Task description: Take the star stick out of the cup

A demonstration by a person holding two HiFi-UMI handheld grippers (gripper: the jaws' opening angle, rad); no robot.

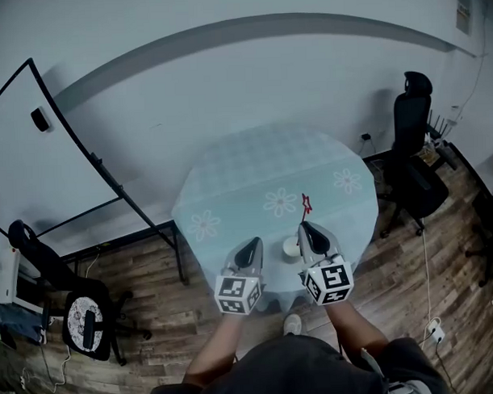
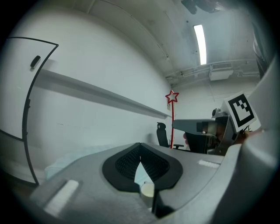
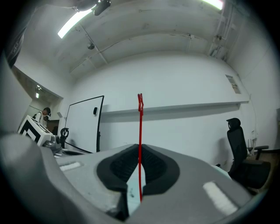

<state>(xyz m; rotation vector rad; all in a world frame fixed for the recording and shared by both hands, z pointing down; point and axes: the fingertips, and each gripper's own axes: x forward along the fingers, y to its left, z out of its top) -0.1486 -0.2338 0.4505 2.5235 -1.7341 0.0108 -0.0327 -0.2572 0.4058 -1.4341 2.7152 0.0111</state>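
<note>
Flowered surface (image 1: 253, 168) below us. Our right tool (image 1: 304, 227) pinches the star stick (image 1: 306, 204) upright, just beside the cup (image 1: 290, 246); our left tool (image 1: 251, 244) is pressed together, empty. So thin a stem may slip if we loosen our grip.

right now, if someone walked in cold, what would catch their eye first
The red star stick stands upright, pinched in the shut right gripper, with its star over the near part of the round flowered table. A small white cup sits on the table between the two grippers. The left gripper is shut and holds nothing.
</note>
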